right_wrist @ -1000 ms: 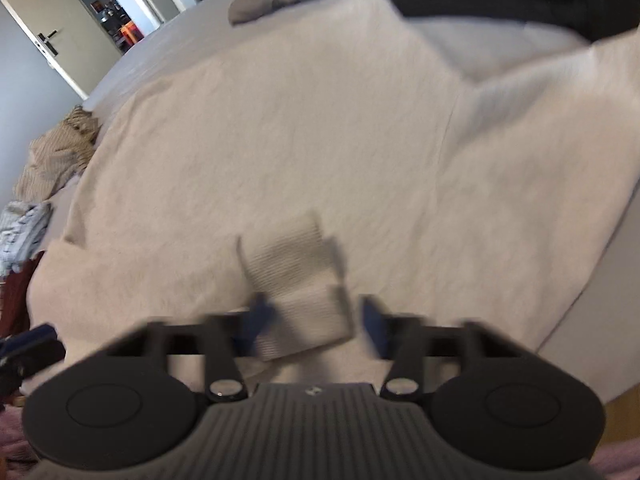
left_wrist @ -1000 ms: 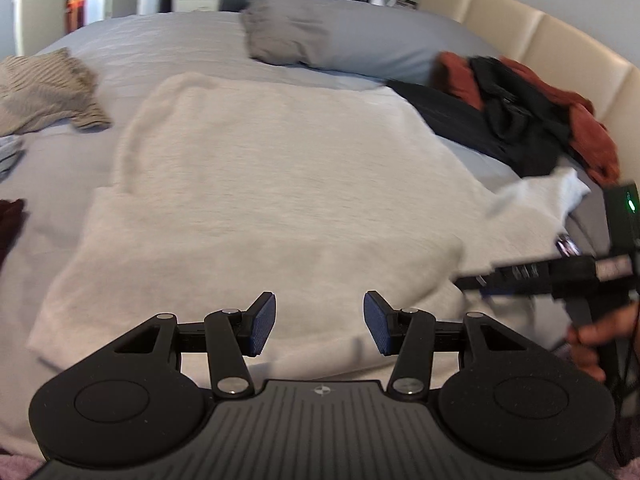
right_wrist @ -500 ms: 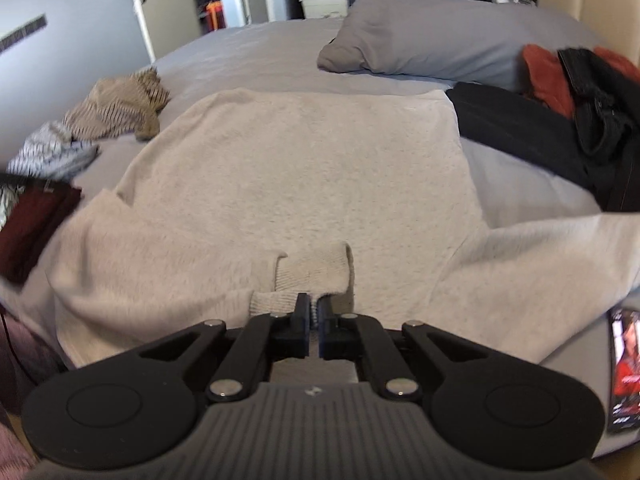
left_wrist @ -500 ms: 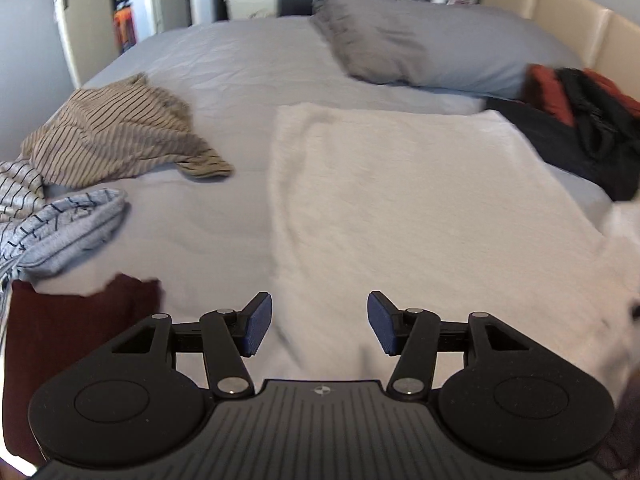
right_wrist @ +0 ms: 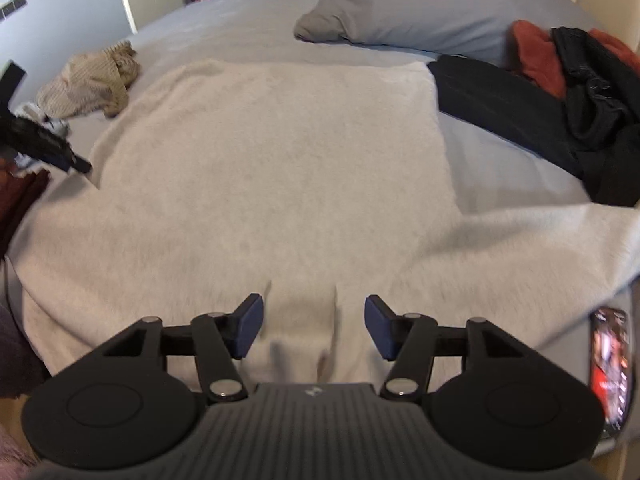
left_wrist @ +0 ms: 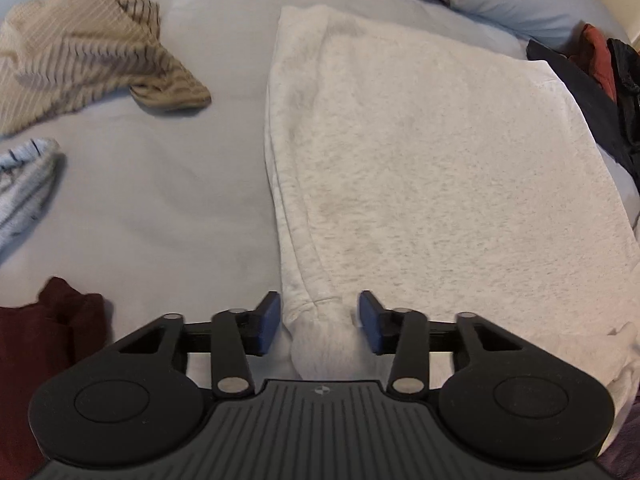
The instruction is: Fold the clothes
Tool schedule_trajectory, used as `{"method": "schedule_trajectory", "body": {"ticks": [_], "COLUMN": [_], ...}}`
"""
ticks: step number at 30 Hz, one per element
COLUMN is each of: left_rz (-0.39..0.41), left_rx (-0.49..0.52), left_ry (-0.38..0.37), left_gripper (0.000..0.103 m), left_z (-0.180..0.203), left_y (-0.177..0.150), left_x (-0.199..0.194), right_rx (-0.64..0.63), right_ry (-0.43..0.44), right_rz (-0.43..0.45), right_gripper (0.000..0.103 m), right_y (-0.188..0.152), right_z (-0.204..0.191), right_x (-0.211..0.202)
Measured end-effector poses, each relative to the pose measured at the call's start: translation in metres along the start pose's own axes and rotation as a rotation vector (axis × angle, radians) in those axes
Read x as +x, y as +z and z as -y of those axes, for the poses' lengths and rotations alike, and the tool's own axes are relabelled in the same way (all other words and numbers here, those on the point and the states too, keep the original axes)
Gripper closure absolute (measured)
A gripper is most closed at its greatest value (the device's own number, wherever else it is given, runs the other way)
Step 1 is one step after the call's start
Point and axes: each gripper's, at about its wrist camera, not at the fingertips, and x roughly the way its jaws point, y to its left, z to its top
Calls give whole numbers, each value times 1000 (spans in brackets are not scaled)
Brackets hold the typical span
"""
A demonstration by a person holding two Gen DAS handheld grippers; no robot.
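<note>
A cream-white sweatshirt point(left_wrist: 432, 168) lies spread flat on the grey bed, also seen in the right wrist view point(right_wrist: 280, 168). My left gripper point(left_wrist: 319, 322) is open, its blue pads either side of the sweatshirt's near-left sleeve cuff point(left_wrist: 322, 344). My right gripper point(right_wrist: 314, 326) is open over a folded-in cuff point(right_wrist: 304, 320) at the sweatshirt's near edge. The right sleeve point(right_wrist: 540, 240) stretches out to the right. The left gripper's tip point(right_wrist: 44, 144) shows at the left edge of the right wrist view.
A tan striped garment point(left_wrist: 88, 48), a pale blue striped one point(left_wrist: 24, 184) and a dark red one point(left_wrist: 40, 344) lie on the left. Black and rust clothes point(right_wrist: 568, 92) are heaped on the right. Grey pillow point(right_wrist: 408, 12) behind. A phone point(right_wrist: 610, 364) lies at the bed's near right.
My right gripper shut on the cuff half a second ago and has opened again, letting it go. My left gripper swung left and down to the sweatshirt's left sleeve cuff.
</note>
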Motion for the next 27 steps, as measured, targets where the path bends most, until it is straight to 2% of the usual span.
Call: {"method": "schedule_trajectory", "body": {"ticks": [4, 7, 10, 12, 16, 18, 19, 21, 24, 27], "left_rz": [-20, -25, -21, -18, -13, -11, -10, -6, -2, 5], "left_rx": [1, -19, -35, -39, -40, -54, -63, -48, -35, -46], "left_ry": [-11, -28, -36, -37, -7, -11, -17, 6, 33, 28], "left_gripper": [74, 81, 89, 91, 93, 93, 93, 93, 93, 92], "left_z": [-3, -10, -15, -17, -23, -29, -30, -27, -23, -25], "left_y": [2, 2, 2, 2, 6, 9, 10, 12, 12, 10], "left_x": [5, 8, 8, 7, 0, -3, -3, 1, 8, 13], "right_rx": [87, 204, 283, 271, 217, 113, 68, 21, -29, 2], "right_ry": [49, 117, 181, 168, 83, -13, -46, -67, -102, -103], "right_rz": [-36, -118, -121, -84, 70, 174, 199, 197, 141, 73], "right_gripper": [43, 44, 85, 93, 95, 95, 95, 95, 95, 95], "right_y": [14, 7, -3, -3, 11, 27, 35, 51, 59, 55], "right_z": [17, 28, 32, 30, 26, 18, 15, 12, 12, 22], "right_x": [32, 57, 54, 42, 4, -12, -14, -6, 29, 58]}}
